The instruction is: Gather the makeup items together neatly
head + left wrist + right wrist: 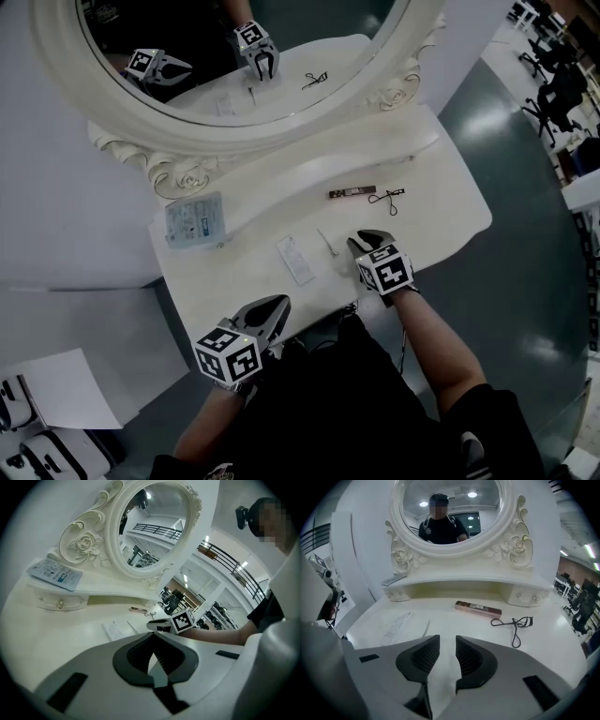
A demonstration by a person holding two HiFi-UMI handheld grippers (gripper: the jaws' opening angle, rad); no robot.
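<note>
The right claw [447, 644] stands open above the white vanity table [455, 220], with nothing between its jaws. Just ahead lie a thin white stick [327, 243] and a clear flat sachet [296, 260]. Farther on, a slim brown box [478, 608] lies just beside a black wire eyelash curler [515, 623]. The left claw [152, 641] is closed and empty at the table's near edge.

Black sleeves [487, 405]; grey left gripper [280, 304], right gripper [364, 240] bear marker cubes [228, 356].

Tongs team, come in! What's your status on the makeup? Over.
Left tongs shut, empty. Right tongs open, empty. Brown tube, eyelash curler, sachet lie apart, ungathered. Nothing blocking.
</note>
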